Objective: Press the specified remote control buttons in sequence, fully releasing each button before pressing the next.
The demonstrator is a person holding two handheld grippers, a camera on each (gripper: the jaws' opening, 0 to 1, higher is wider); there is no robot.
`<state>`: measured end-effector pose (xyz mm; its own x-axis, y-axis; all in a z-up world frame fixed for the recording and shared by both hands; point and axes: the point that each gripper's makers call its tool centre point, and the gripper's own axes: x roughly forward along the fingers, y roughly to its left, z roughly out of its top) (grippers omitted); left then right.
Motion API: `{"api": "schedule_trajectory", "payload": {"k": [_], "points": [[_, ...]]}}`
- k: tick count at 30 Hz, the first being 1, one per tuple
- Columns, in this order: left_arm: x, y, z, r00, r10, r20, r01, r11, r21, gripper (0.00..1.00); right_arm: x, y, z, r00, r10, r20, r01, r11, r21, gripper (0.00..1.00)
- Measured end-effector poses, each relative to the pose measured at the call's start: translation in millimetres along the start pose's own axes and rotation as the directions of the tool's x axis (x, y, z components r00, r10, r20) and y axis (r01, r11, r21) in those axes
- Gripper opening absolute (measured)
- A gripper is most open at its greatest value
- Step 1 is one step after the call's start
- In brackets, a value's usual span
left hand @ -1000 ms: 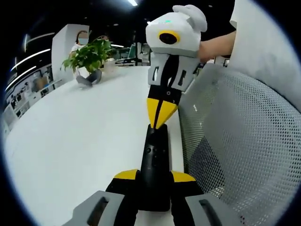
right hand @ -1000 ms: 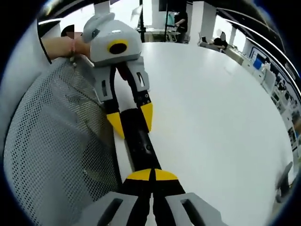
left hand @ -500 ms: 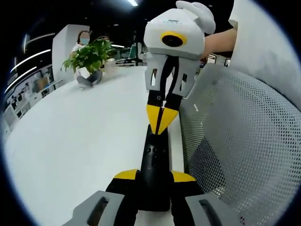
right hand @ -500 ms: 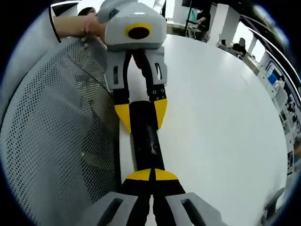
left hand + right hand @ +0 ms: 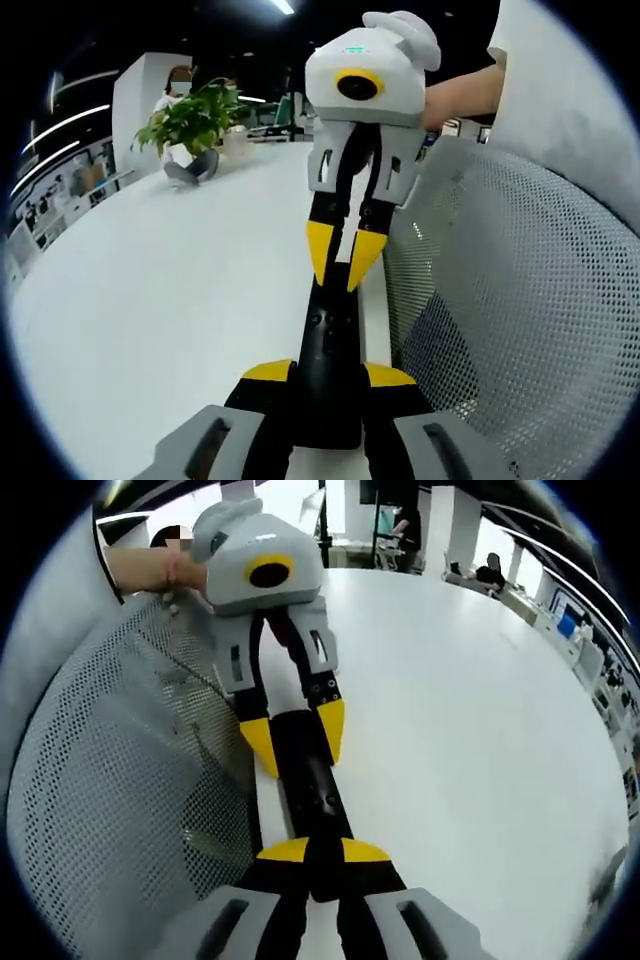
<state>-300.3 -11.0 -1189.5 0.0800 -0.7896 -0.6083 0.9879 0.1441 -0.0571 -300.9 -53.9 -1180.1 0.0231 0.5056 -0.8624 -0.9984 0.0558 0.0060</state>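
White table [image 5: 150, 300] beside a mesh chair [image 5: 520, 300]; left gripper [image 5: 328, 375] clamps the black remote [image 5: 328, 350] at 6 o'clock; right gripper [image 5: 338, 262], jaws slightly parted, straddles its 12 o'clock end.

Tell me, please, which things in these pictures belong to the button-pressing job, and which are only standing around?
Part of the job:
- black remote control
- left gripper, clamped on the remote's end
- right gripper, jaws slightly apart at the remote's other end

Just standing around:
- potted plant
- mesh chair back
- white table

Remote control [image 5: 328, 365] buttons too small; near end hidden between jaws.
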Motion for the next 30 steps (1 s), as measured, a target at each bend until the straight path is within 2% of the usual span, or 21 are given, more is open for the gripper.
{"api": "schedule_trajectory", "payload": {"k": [5,8,11,12,13,14,16,18,19,21,23,30], "points": [[0.0,0.3,-0.2,1.000,0.004,0.006,-0.004,1.000,-0.014,0.24,1.7,1.5,-0.6,0.998,0.038,-0.043,-0.042,0.996,-0.080,0.08],[-0.1,0.2,0.1,1.000,0.004,0.007,-0.004,1.000,-0.016,0.24,2.2,0.3,-0.1,0.996,0.069,-0.061,-0.074,0.994,-0.082,0.08],[0.2,0.2,0.0,1.000,0.002,0.007,-0.002,1.000,-0.012,0.24,3.2,2.0,-0.3,0.994,0.065,-0.088,-0.073,0.993,-0.096,0.08],[0.3,0.1,-0.1,1.000,0.002,0.005,-0.002,1.000,-0.010,0.24,2.9,1.6,-1.2,0.994,0.051,-0.101,-0.066,0.986,-0.151,0.08],[0.6,0.0,-0.1,1.000,0.002,0.002,-0.002,1.000,-0.005,0.24,2.8,2.4,-1.4,0.994,0.056,-0.089,-0.066,0.991,-0.119,0.08],[0.9,0.0,0.0,1.000,0.003,0.001,-0.003,1.000,-0.004,0.24,2.5,1.9,-0.6,0.997,0.058,-0.059,-0.061,0.997,-0.047,0.08],[1.0,0.4,0.1,1.000,0.003,0.002,-0.003,1.000,-0.009,0.24,1.3,-0.2,-1.4,0.997,0.060,-0.040,-0.061,0.997,-0.047,0.08],[0.7,0.9,0.0,1.000,0.000,0.011,0.001,1.000,-0.018,0.24,0.7,0.1,0.9,0.998,0.056,0.031,-0.056,0.998,0.007,0.08],[0.9,0.8,-0.1,1.000,-0.001,0.012,0.001,1.000,-0.020,0.24,0.0,0.3,0.7,0.997,0.057,0.059,-0.056,0.998,-0.019,0.08],[1.3,0.6,0.0,1.000,0.002,0.011,-0.002,1.000,-0.019,0.24,-0.6,0.7,-0.5,0.994,0.036,0.100,-0.034,0.999,-0.019,0.08],[1.7,0.8,-0.3,1.000,0.004,0.007,-0.004,1.000,-0.015,0.24,-0.2,2.4,-0.3,0.994,0.031,0.105,-0.025,0.998,-0.058,0.08],[1.8,1.0,-0.2,1.000,0.004,0.010,-0.004,1.000,-0.016,0.24,1.7,0.1,3.6,0.990,0.083,0.112,-0.075,0.995,-0.071,0.08]]}}
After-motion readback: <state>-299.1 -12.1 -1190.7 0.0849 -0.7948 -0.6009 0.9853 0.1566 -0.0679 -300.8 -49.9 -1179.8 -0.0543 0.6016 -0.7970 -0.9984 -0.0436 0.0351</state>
